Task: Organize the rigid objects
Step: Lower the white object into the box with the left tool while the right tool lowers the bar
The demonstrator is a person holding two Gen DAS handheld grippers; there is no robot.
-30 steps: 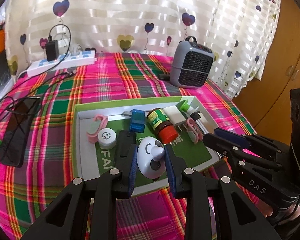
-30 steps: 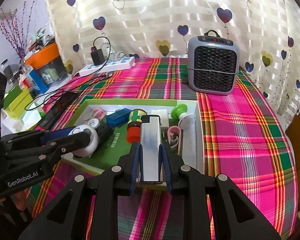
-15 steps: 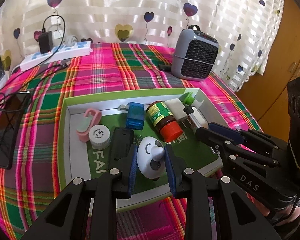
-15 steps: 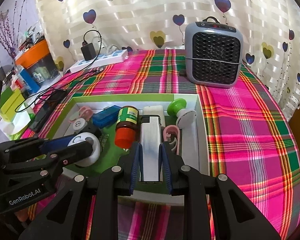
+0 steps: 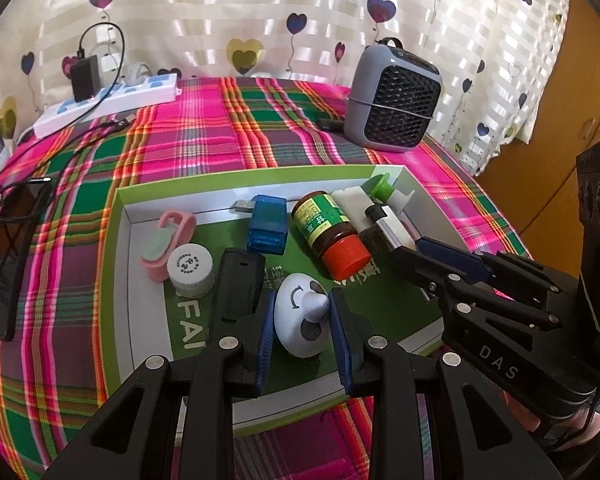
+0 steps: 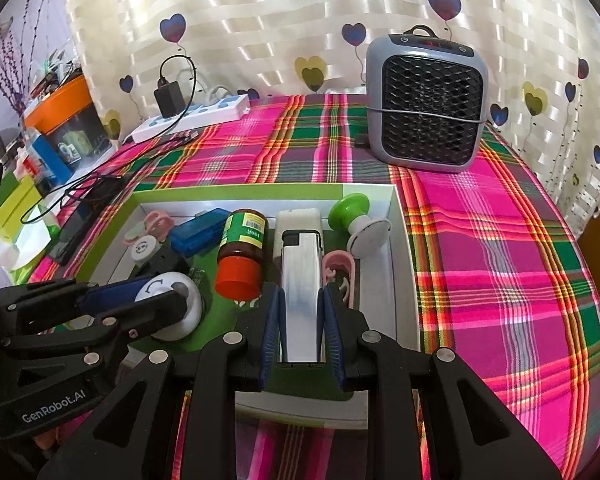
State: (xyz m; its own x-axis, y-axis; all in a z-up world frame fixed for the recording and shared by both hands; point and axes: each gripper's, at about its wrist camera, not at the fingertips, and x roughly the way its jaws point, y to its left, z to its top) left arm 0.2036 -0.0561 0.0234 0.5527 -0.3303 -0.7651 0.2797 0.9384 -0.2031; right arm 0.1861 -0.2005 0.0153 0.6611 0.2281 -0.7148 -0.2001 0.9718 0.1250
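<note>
Both held things have come down closer to the tray floor than half a second ago, and the tray fills more of each view. On the right, the silver lighter (image 6: pixel 302 300) is pinched lengthwise in the right gripper (image 6: pixel 301 330), its blue pads pressed on both long sides; it hangs low over the right part of the green tray (image 6: pixel 400 216), between the brown bottle with the red cap (image 6: pixel 241 258) and the pink clip (image 6: pixel 340 268). Over the front middle of the tray, the left gripper (image 5: pixel 302 326) pinches a white round knob (image 5: pixel 302 318), just beside the black block (image 5: pixel 238 280).

I judge this a placing step. To do it well, lower the lighter straight into its gap, keep it parallel to the bottle, and spread the fingers only once it rests flat, so the clip and the green-and-white stopper (image 6: pixel 360 222) are not nudged. Whether either thing already touches the floor cannot be told.
</note>
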